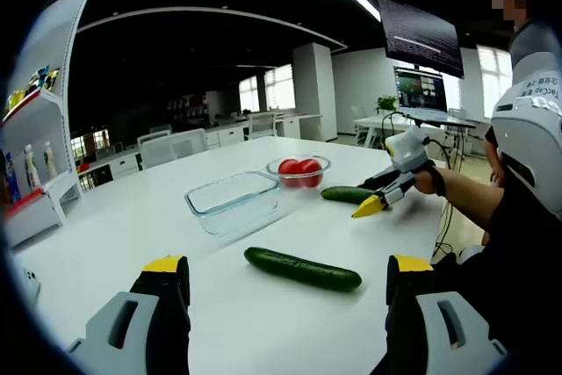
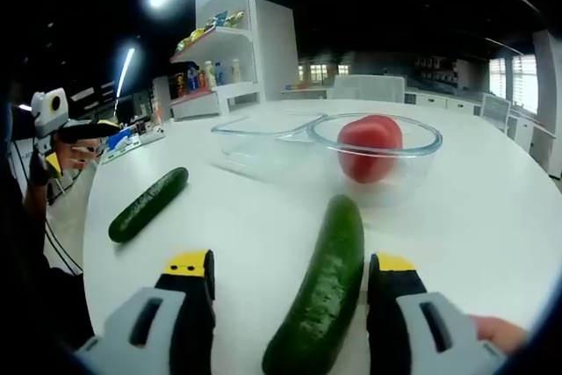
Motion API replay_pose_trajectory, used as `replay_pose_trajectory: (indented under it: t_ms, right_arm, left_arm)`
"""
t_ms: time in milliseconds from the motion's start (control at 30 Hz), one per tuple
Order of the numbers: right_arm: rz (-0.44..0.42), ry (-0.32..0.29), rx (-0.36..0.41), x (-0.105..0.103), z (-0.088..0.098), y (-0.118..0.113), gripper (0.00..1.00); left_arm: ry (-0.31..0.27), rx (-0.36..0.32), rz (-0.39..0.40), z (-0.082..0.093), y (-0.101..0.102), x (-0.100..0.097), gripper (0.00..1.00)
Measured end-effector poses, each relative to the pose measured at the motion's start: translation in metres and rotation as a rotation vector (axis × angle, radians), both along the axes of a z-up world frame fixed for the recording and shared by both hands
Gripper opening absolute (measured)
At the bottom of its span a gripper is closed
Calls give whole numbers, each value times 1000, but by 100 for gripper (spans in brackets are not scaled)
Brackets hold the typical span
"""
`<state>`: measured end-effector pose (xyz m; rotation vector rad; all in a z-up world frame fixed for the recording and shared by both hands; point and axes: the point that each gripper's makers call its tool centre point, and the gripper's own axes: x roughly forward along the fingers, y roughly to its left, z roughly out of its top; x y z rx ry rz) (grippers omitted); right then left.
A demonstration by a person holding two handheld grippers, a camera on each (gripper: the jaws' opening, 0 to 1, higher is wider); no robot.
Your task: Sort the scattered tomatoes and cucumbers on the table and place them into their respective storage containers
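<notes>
Right tongs [image 2: 285, 292] stand wide, a cucumber [image 2: 321, 292] lying on the table [image 2: 492, 208] between the jaws. Left tongs [image 1: 285, 283] stand wide, holding nothing, a second cucumber [image 1: 302, 269] ahead

White sleeve patch [image 1: 537, 90]: small dark lettering, too blurred to read.
Monitor [image 1: 420, 92]: screen content, illegible.
Shelf bottles [image 2: 209, 73]: labels too small to read.
Elsewhere: no readable text.

Open-plan office or demo lab

Desks and white chairs [image 1: 171, 147] are lining the room at 12 o'clock, monitors [image 1: 420, 90] are glowing at 2 o'clock, and a display shelf [image 2: 215, 63] is holding bottles at 11 o'clock.
</notes>
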<state>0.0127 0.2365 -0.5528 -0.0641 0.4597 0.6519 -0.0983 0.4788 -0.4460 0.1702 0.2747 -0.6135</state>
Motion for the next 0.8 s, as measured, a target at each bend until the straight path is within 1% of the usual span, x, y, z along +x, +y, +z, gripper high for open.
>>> replay_pose_trajectory:
  t_ms: [233, 633, 800]
  right_arm:
    - [-2, 3, -10, 1, 0, -1, 60]
    - [-53, -2, -43, 7, -2, -12, 44]
    - [-72, -3, -45, 9, -2, -15, 38]
  left_arm:
    - [2, 1, 0, -1, 0, 1, 93]
    - [5, 3, 0, -2, -1, 2, 93]
    - [4, 8, 0, -1, -1, 1, 93]
